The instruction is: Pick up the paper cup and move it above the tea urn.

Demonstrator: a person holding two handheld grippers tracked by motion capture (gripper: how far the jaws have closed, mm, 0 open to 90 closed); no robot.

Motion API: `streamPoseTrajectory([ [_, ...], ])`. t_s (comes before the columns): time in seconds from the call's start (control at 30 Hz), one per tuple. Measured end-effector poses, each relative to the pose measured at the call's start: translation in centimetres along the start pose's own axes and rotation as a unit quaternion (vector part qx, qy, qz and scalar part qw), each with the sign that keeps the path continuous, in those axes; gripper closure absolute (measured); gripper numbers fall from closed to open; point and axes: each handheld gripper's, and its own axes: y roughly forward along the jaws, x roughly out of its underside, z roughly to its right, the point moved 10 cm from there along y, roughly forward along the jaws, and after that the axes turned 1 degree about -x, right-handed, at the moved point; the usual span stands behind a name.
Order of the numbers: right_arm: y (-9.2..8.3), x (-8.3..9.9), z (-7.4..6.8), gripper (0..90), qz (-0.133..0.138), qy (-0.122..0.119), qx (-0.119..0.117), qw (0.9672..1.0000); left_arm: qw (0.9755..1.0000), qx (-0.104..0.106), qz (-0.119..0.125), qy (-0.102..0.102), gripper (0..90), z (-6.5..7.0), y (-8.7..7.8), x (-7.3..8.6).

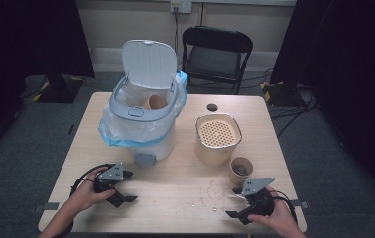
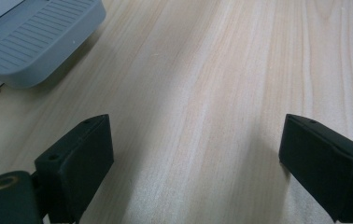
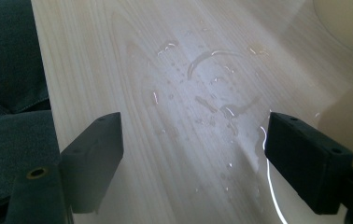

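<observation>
Both grippers, left gripper (image 1: 126,191) and right gripper (image 1: 236,203), gape empty; paper cup (image 1: 240,170) just beyond the right.

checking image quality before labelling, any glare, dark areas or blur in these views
High view: both side edges fall into black shadow while the light wooden table is evenly lit. Right gripper view: bright glare streaks on the spilled water droplets. Left gripper view: the grey ribbed bin pedal looks slightly soft.

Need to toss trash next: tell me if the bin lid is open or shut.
Open: the bin's white lid stands raised behind the rim, and a paper cup shows inside.
</observation>
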Motion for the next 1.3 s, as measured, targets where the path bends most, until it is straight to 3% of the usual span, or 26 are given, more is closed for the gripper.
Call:
streamPoseTrajectory([
  [0.7, -2.1, 2.3, 2.3, 19.1, -0.014, 0.026, 0.034, 0.9990, 1.0000, 0.000, 0.000, 0.000, 9.3, 0.0, 0.0, 0.0],
  [1.3, -2.2, 2.6, 6.2, 19.8, 0.007, 0.066, 0.083, 0.9944, 1.0000, 0.000, 0.000, 0.001, 9.1, 0.0, 0.0, 0.0],
])
